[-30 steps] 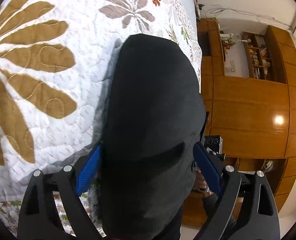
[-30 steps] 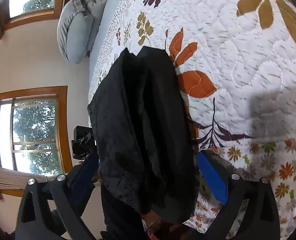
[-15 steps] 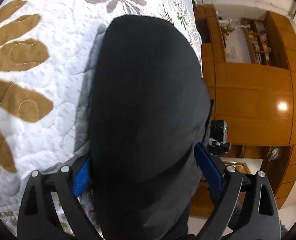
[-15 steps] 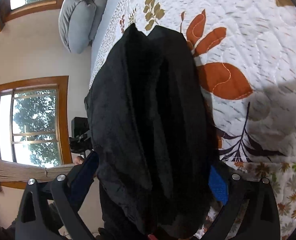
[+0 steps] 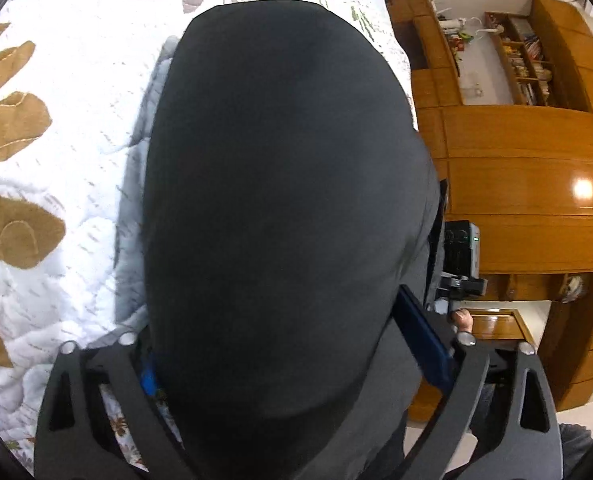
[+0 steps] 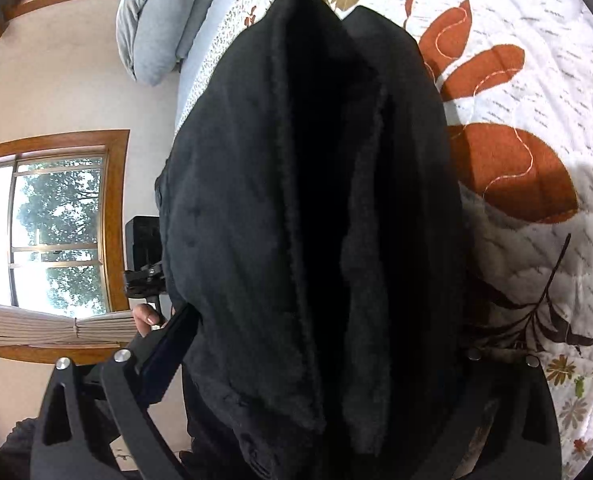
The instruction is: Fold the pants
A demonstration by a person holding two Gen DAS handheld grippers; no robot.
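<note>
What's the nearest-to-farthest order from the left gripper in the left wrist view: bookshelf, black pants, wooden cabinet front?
1. black pants: between the jaws of the left gripper, which are closing, draped over the quilt.
2. wooden cabinet front: right, past the bed's edge.
3. bookshelf: upper right, set back above the cabinet.

Bright daylight from window (image 6: 56, 236) at 9 o'clock; glare spot on cabinet (image 5: 583, 189) at 3 o'clock; strong fisheye bending, dark corners, slight blur.
</note>
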